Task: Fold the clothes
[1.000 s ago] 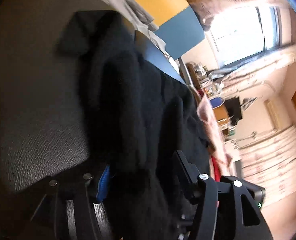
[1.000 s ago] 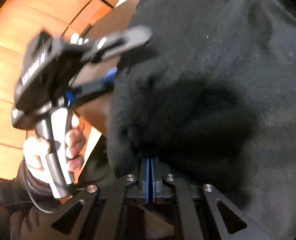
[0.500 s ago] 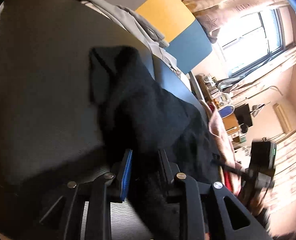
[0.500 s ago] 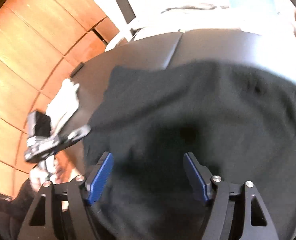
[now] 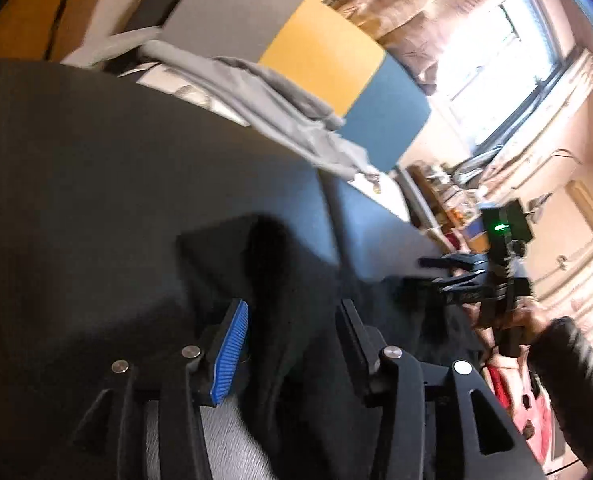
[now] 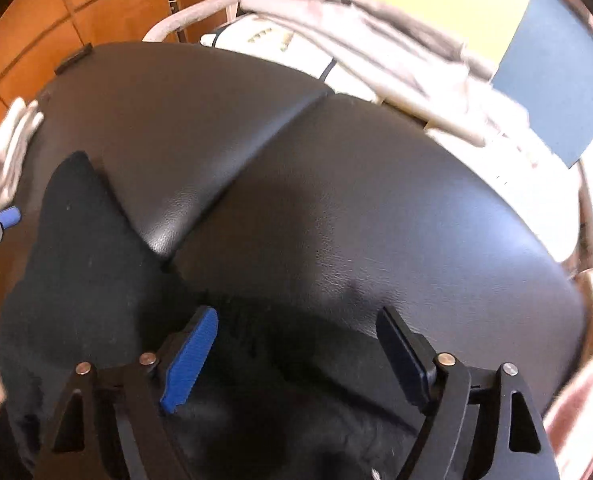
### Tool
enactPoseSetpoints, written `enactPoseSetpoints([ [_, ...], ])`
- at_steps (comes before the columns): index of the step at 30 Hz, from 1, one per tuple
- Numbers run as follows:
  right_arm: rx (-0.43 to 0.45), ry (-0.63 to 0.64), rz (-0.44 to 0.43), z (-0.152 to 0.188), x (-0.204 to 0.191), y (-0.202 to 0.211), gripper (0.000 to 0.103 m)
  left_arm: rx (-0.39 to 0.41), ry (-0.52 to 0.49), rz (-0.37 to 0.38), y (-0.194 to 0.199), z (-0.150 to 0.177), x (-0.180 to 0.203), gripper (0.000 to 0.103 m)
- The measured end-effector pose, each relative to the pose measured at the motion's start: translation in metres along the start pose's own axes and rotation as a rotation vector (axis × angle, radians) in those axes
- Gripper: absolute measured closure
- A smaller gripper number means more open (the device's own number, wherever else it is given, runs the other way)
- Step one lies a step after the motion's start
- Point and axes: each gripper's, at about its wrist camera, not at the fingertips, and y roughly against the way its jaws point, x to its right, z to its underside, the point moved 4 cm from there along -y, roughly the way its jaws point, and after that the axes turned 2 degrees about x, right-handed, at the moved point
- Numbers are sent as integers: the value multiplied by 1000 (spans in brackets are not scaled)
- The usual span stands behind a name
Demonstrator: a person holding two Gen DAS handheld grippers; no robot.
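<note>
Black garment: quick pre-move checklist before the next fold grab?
1. Left gripper open: ok, jaws apart, with black garment cloth lying between them.
2. Right gripper open: ok, jaws wide apart above the garment's edge.
3. Garment released and lying on the black padded surface: ok, nothing pinched in either view.
4. Garment lying flat and smooth: cannot tell, black cloth on dark padding hides creases and both views are blurred.
5. Grippers clear of each other: ok, they sit well apart in the left wrist view.
6. Grey clothes at the far edge clear of the garment: ok, bare padding lies between.
</note>
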Motion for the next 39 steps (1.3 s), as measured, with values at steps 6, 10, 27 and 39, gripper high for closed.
enactPoseSetpoints([
  [6, -90, -61, -55, 15, 3, -18, 4, -90, 45, 53, -47, -25, 0, 51],
  [10, -128, -30, -74, 28, -4, -15, 0, -202, 83, 111, -78, -28, 12, 58],
  [27, 325, -362, 221, 143, 40, 145, 98, -89, -500, 385, -16, 3, 182, 94],
  [39, 264, -526, 201, 250, 32, 111, 97, -251, -215, 16, -76, 61, 108, 83],
])
